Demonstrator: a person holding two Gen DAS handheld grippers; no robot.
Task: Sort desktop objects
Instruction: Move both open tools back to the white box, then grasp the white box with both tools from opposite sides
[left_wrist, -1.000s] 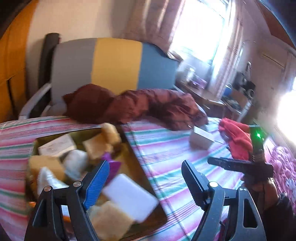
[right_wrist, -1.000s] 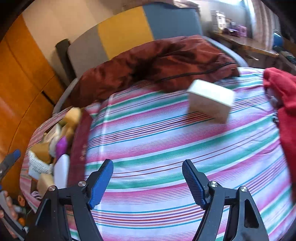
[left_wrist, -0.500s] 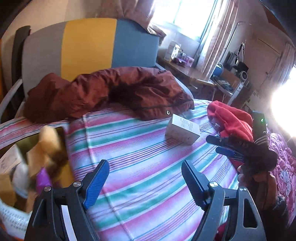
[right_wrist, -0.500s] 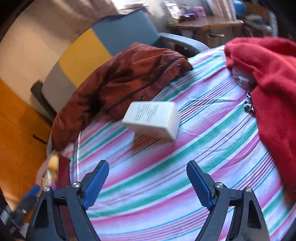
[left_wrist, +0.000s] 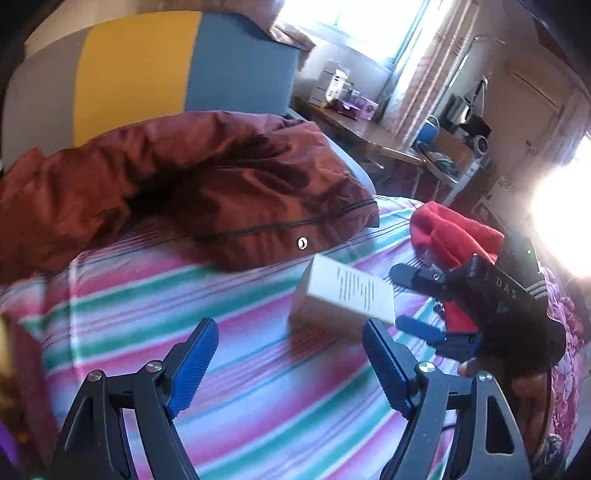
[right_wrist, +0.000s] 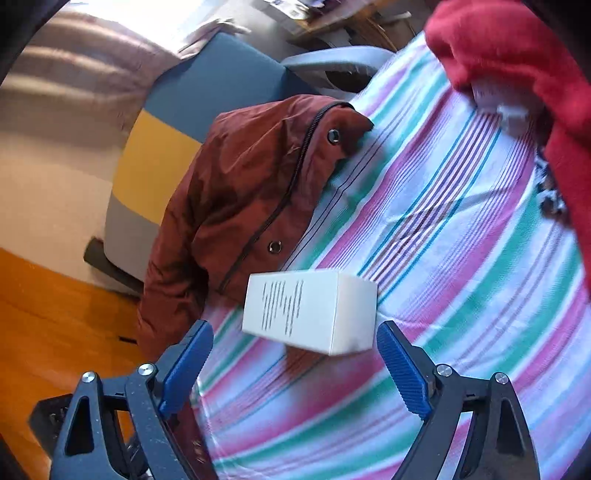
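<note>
A small white cardboard box (right_wrist: 310, 310) with a block of fine grey print on its upper face lies on its long side on the striped pink, green and white cloth (right_wrist: 461, 258), just beside the hem of a crumpled rust-brown jacket (right_wrist: 251, 192) with a dark zipper and metal snaps.

The right gripper (right_wrist: 295, 363), black-framed with ribbed blue pads, points down at the box from close by. Its jaws have just been opening and now stand spread wider than the box is long; the box sits just ahead of the fingertips (right_wrist: 190, 350) and roughly centred on the gap, not yet between the pads and touching neither.

Seen from the left wrist camera, that same box (left_wrist: 343, 295) lies ahead and to the right of the left gripper (left_wrist: 291, 365), whose blue pads are also held wide apart with nothing but striped cloth between them. The right gripper (left_wrist: 415, 302) appears there on the box's far right side (one finger above, one below, turned on its side), held by a hand (left_wrist: 517, 354). A bright red fleece garment (left_wrist: 454, 236) lies behind it on the cloth.
</note>
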